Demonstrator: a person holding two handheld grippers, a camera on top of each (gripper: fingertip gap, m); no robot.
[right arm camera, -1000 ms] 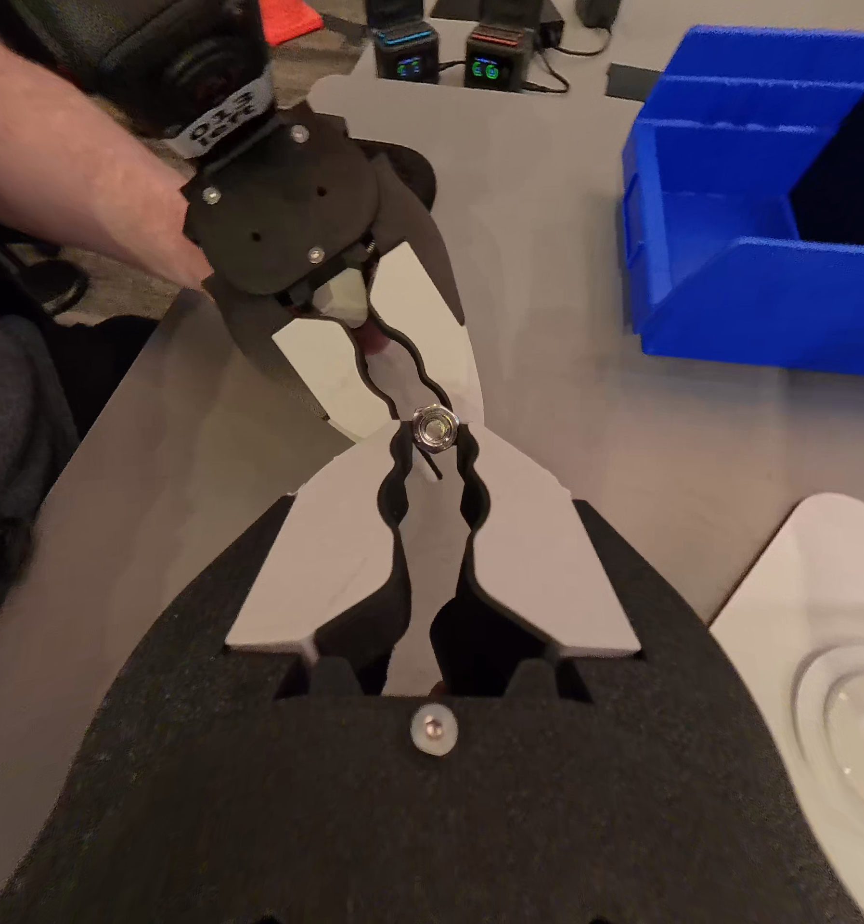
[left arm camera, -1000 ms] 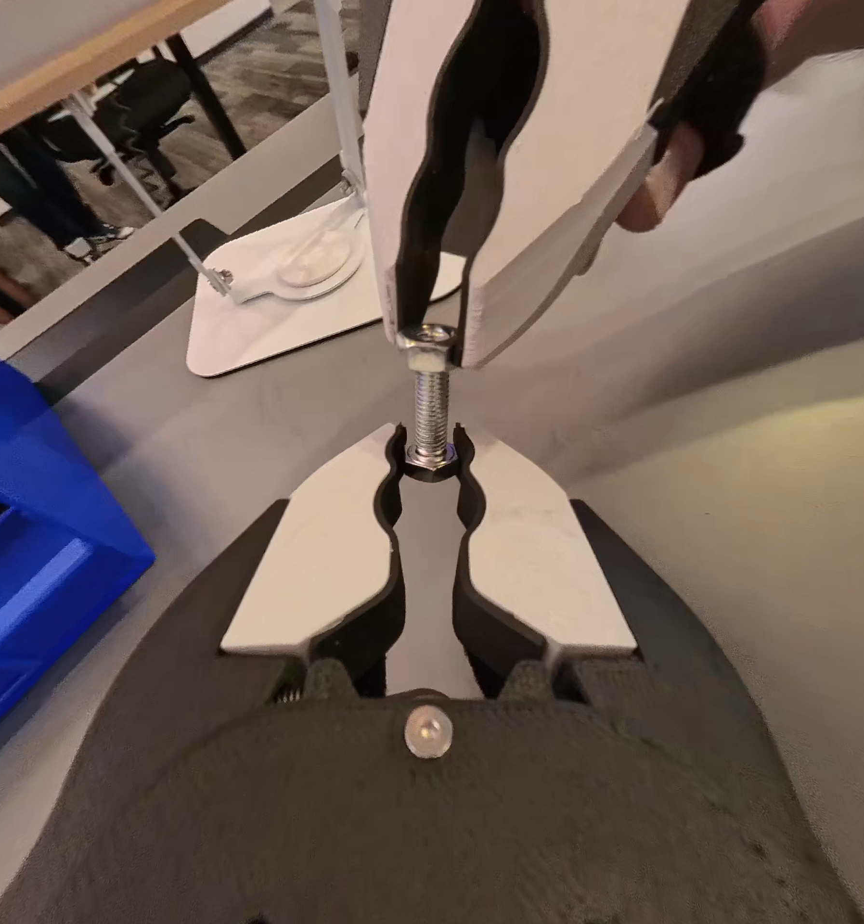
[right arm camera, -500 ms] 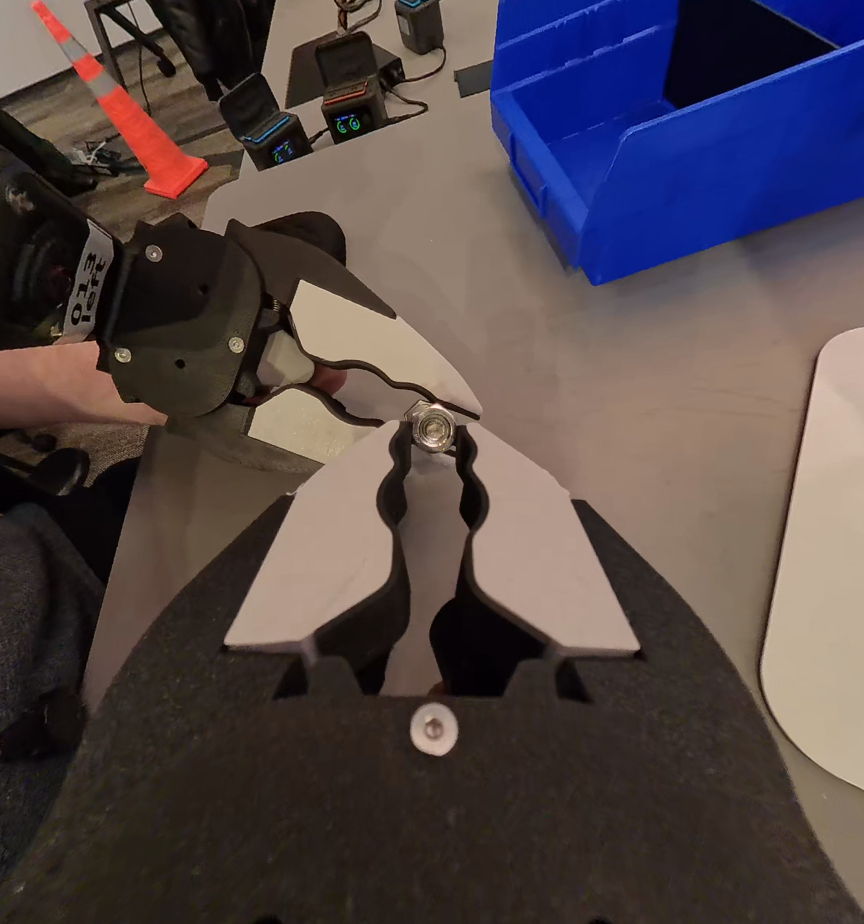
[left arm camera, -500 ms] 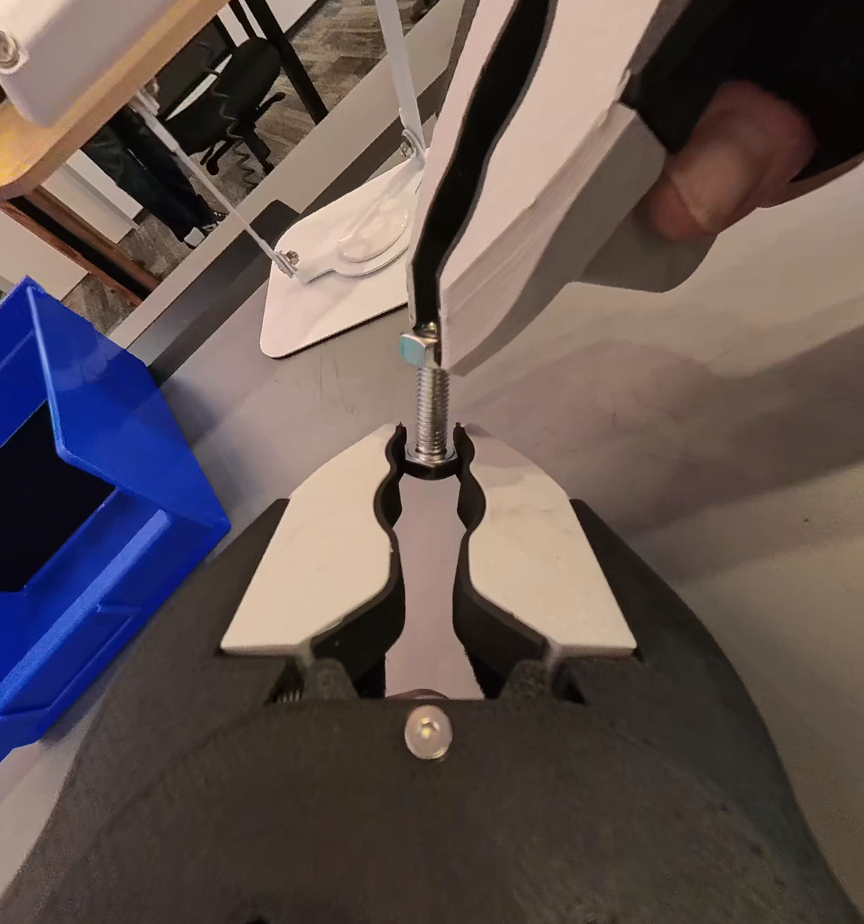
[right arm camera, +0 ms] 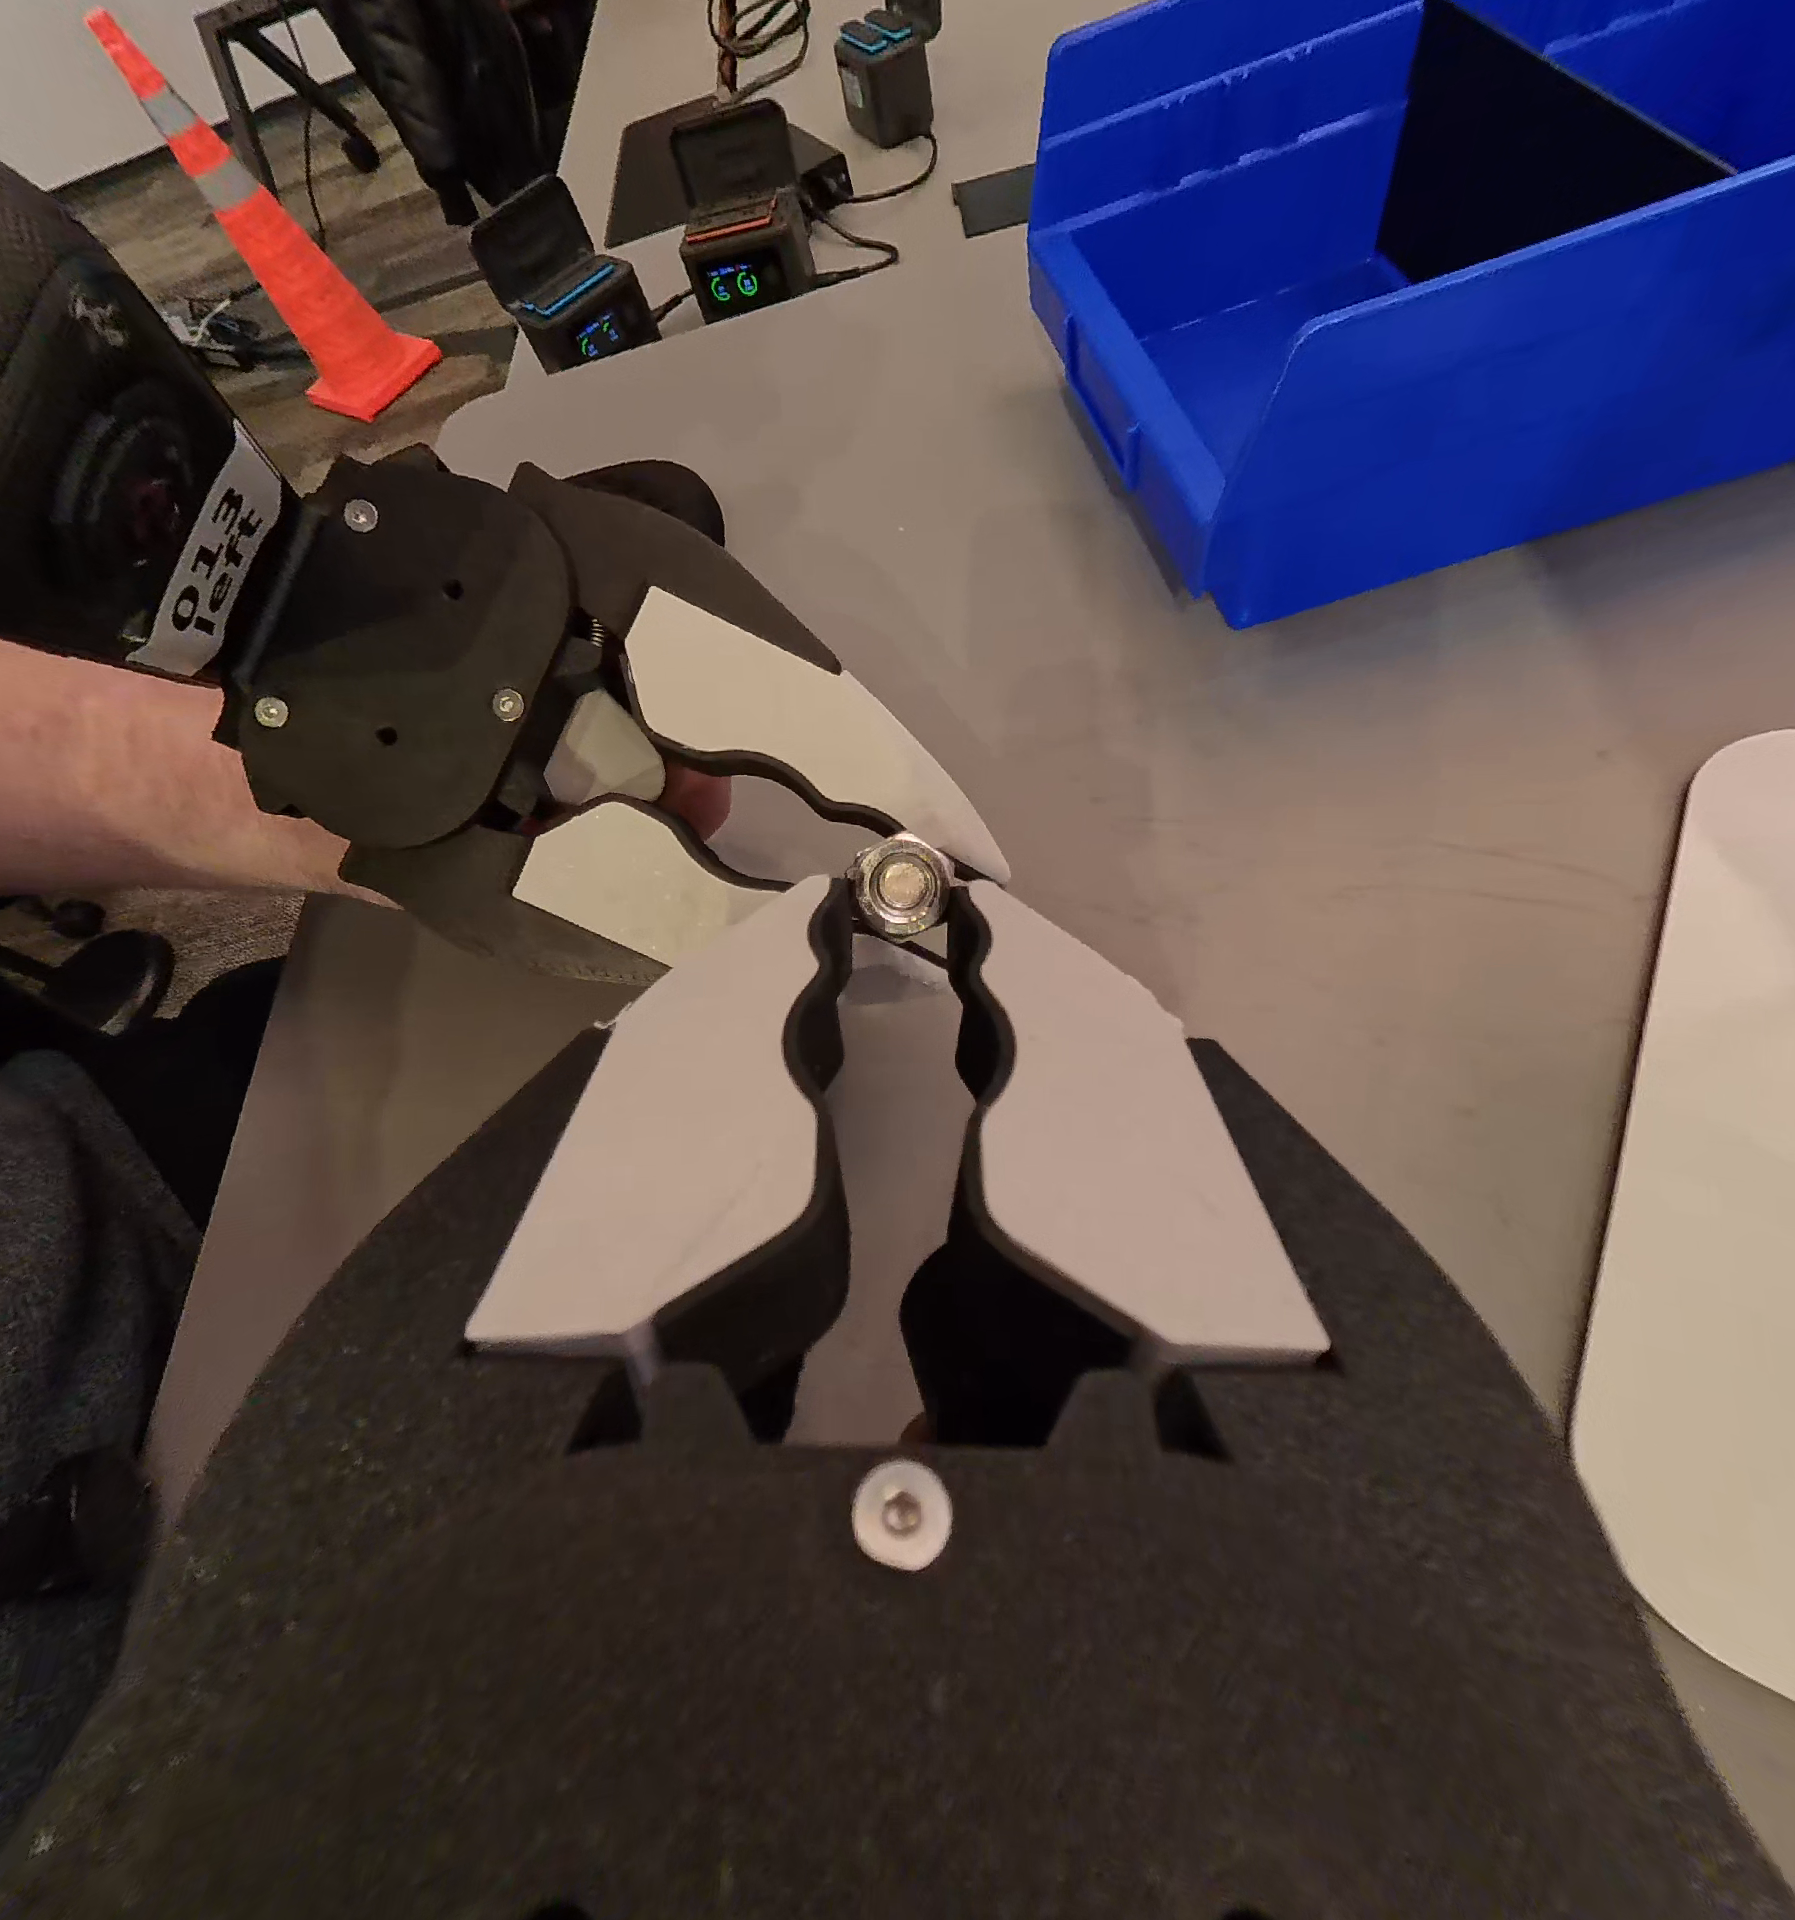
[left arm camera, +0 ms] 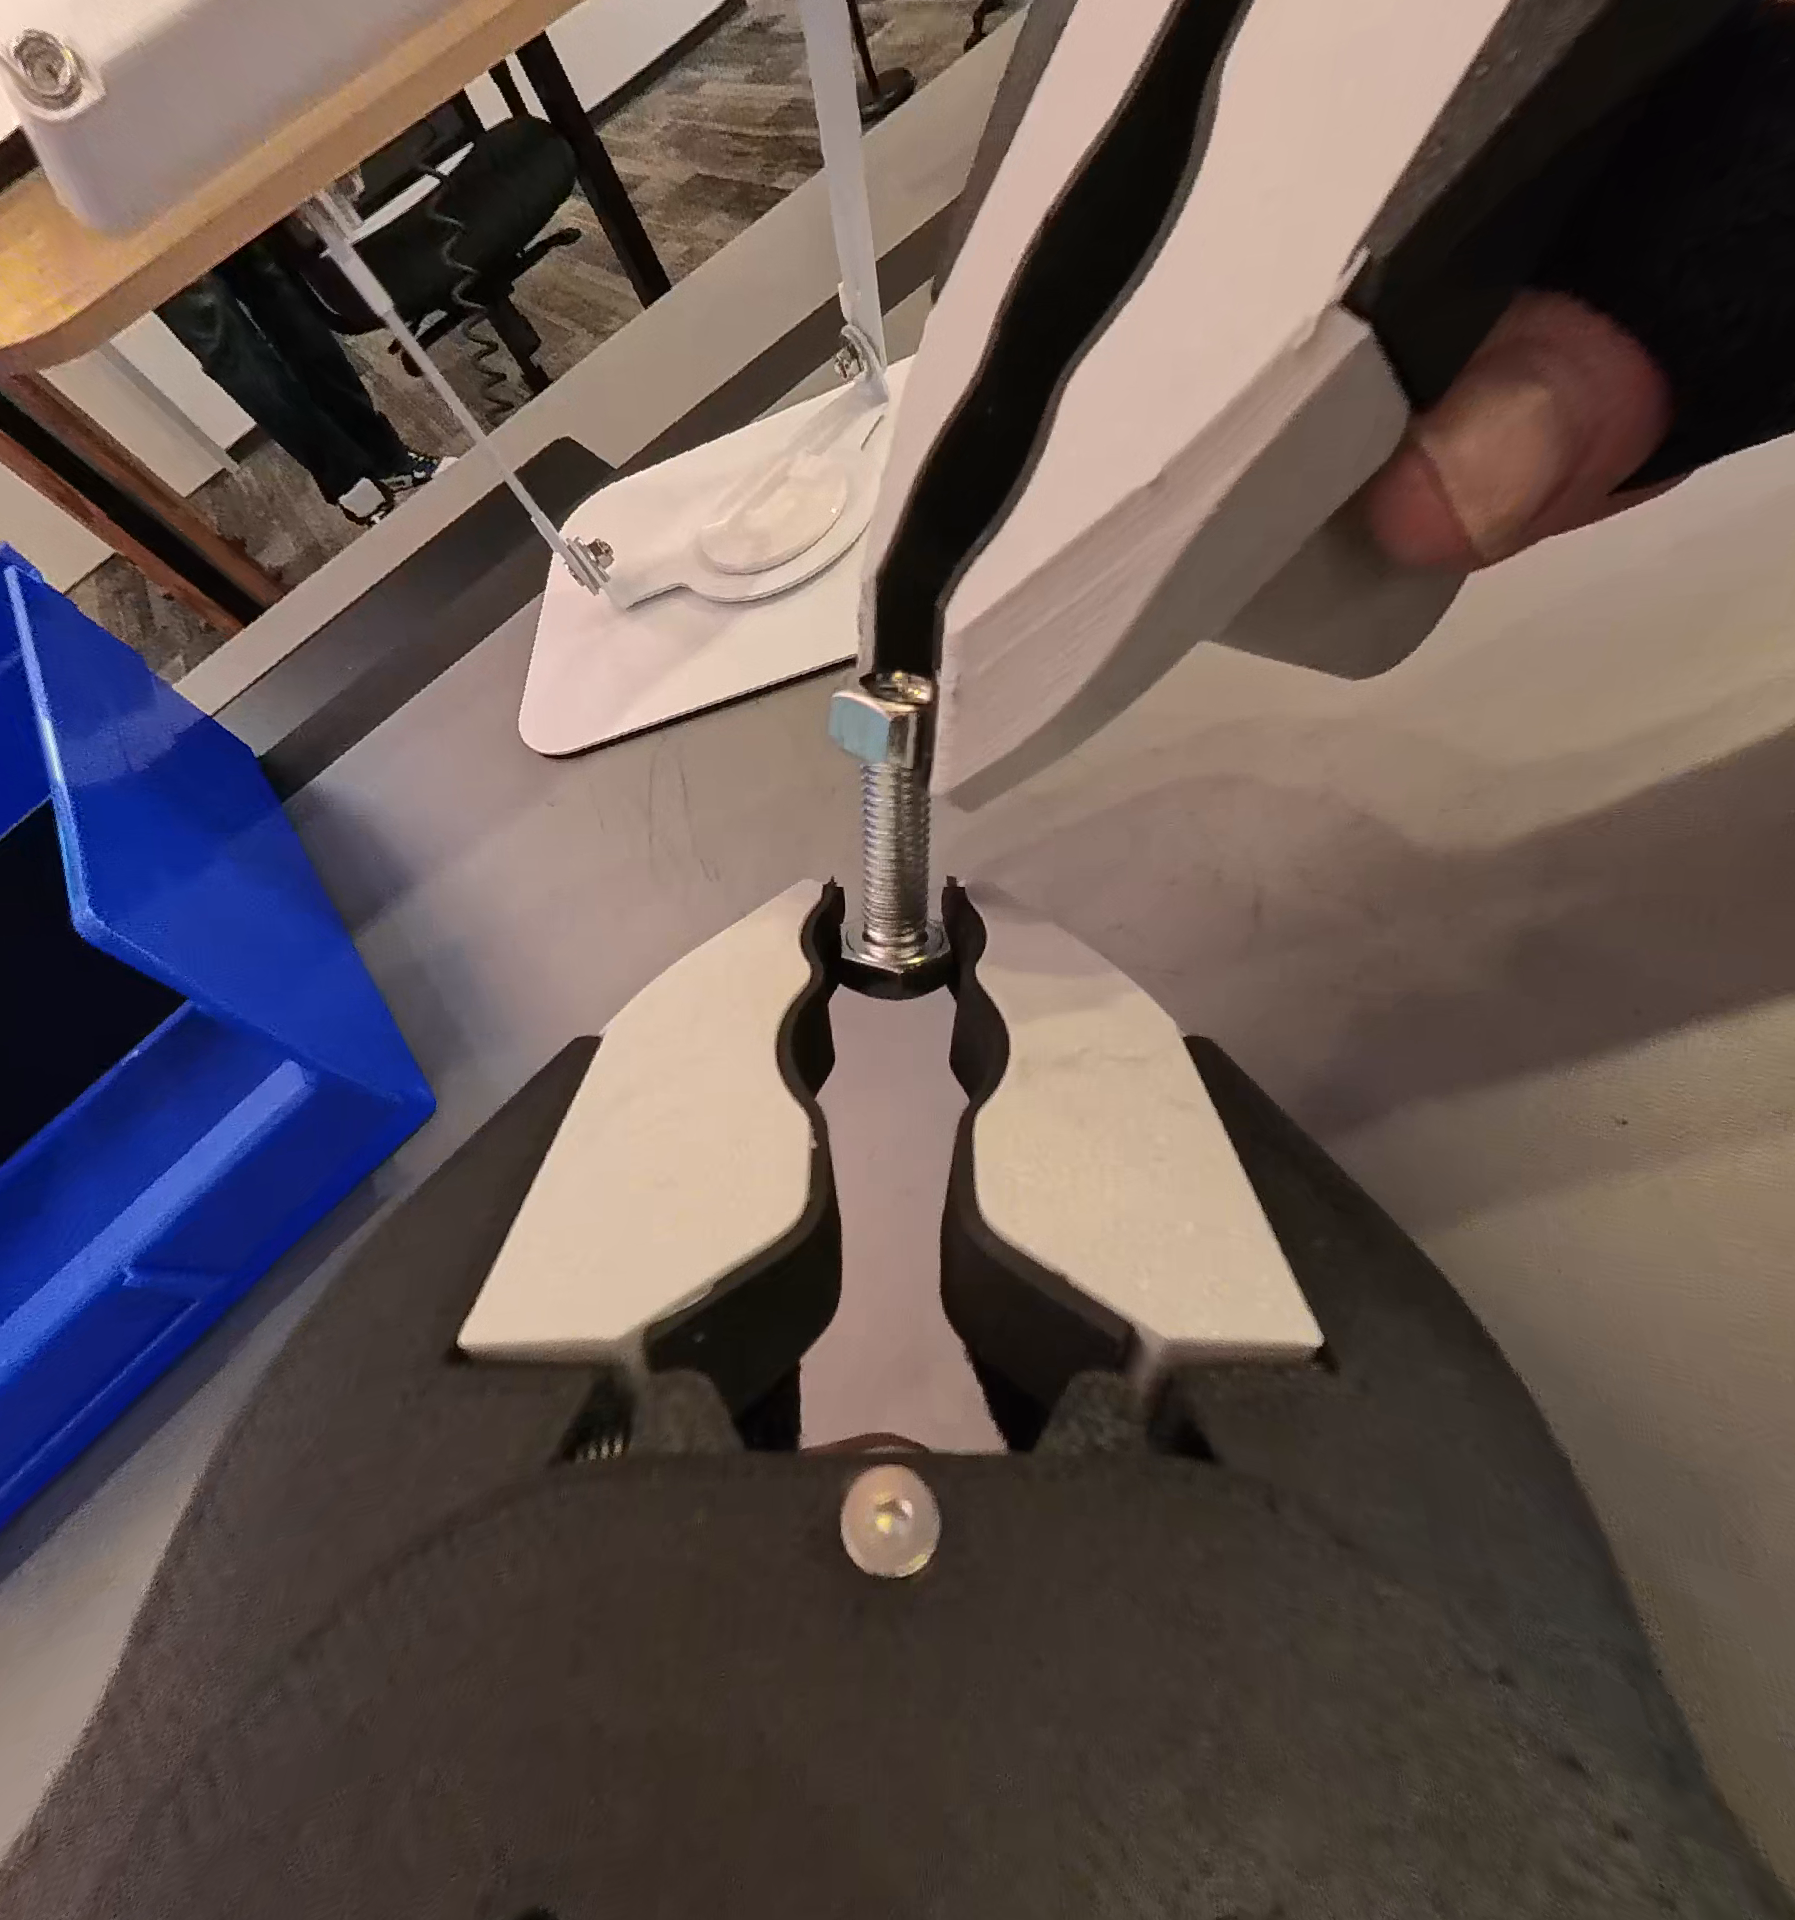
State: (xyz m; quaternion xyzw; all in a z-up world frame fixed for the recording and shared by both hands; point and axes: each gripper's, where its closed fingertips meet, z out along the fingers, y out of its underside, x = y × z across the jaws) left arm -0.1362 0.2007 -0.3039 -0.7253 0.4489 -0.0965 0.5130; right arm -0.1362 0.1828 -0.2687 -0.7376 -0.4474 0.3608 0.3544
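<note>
The left tool (left arm camera: 893, 920) stays clenched on the bolt (left arm camera: 893, 842) at its lower hex end, and the right tool (right arm camera: 898, 904) on the nut (left arm camera: 872, 727) at the other end. Only the pair's pose has swung above the table (left arm camera: 1495, 1039), bringing the blue bin (left arm camera: 197, 935) nearer.

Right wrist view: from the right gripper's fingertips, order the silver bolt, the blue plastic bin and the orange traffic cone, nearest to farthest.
1. Silver bolt, gripped at the right gripper's fingertips.
2. Blue plastic bin, on the table, upper right.
3. Orange traffic cone, on the floor, upper left.
</note>
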